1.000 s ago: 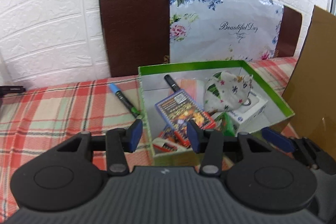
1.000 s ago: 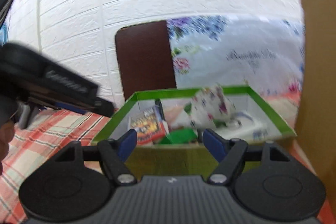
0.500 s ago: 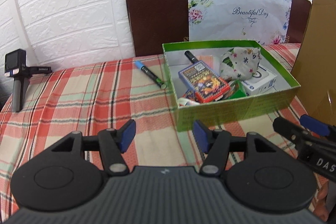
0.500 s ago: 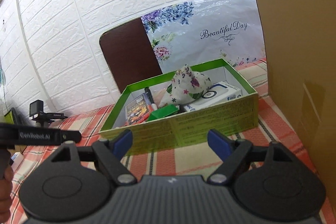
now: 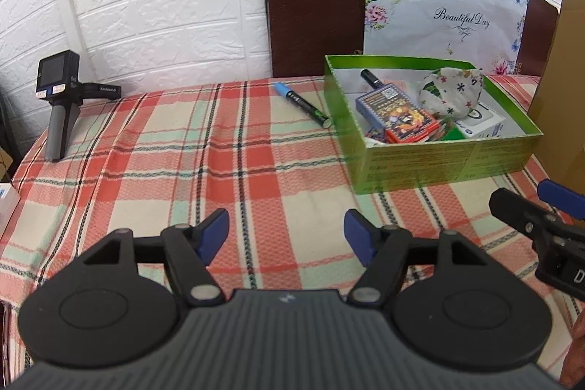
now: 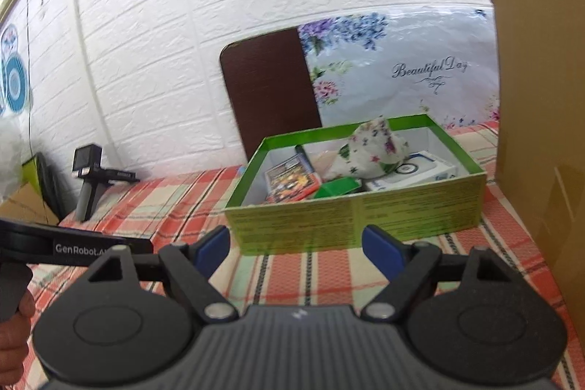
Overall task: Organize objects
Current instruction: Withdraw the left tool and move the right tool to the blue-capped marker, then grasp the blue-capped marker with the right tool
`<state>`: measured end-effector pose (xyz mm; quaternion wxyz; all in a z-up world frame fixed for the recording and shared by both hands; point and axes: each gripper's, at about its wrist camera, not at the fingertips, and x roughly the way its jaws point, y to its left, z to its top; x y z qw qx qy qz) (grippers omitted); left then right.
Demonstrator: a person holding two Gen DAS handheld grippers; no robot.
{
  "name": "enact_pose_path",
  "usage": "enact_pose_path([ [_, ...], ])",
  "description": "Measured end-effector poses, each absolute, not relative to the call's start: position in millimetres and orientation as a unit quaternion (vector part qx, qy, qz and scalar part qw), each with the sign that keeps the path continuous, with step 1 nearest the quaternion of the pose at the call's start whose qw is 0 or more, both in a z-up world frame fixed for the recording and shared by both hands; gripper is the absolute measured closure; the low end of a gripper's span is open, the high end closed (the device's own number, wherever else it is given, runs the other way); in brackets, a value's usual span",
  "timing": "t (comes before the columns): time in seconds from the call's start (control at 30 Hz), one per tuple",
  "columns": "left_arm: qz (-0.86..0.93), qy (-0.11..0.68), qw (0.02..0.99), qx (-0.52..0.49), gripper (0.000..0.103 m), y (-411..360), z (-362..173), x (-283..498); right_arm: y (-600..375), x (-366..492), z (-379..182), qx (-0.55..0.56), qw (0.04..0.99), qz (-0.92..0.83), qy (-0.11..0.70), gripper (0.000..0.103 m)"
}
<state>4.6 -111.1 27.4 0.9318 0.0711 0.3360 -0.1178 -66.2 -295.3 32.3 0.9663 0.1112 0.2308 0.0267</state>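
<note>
Woven red-checked cloth covers the table [image 5: 226, 148] under a glossy green cardboard box [image 5: 438, 163]; left hand-held gripper [image 5: 287, 236] opening on nothing, right hand-held gripper [image 6: 296, 245] apart, empty.

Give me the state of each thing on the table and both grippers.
Green box: lidless, filled.
Marker: capped, lying outside, beside the box.
Patterned pouch: inside box, atop items.
Left gripper: opening, empty.
Right gripper: open, empty.
</note>
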Motion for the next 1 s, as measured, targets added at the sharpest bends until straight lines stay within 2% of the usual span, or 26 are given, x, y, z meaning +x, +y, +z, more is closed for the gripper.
enact_pose_path([
  [0.23, -0.115, 0.342, 0.931, 0.052, 0.027, -83, 18, 17, -271, -57, 33, 0.092, 0.963, 0.036, 0.25, 0.021],
  [0.53, -0.113, 0.342, 0.932, 0.026, 0.017, -53, 6, 34, -232, -42, 34, 0.054, 0.958, 0.065, 0.273, 0.022],
  [0.7, -0.105, 0.345, 0.933, 0.016, 0.014, -30, -5, 51, -203, -28, 28, 0.015, 0.949, 0.103, 0.296, 0.033],
  [0.77, -0.094, 0.341, 0.935, 0.015, 0.009, -17, -11, 58, -190, -20, 25, -0.001, 0.944, 0.12, 0.306, 0.045],
  [1.0, -0.021, 0.293, 0.955, 0.039, 0.007, 34, -44, 83, -150, 52, 32, -0.105, 0.929, 0.156, 0.319, 0.057],
])
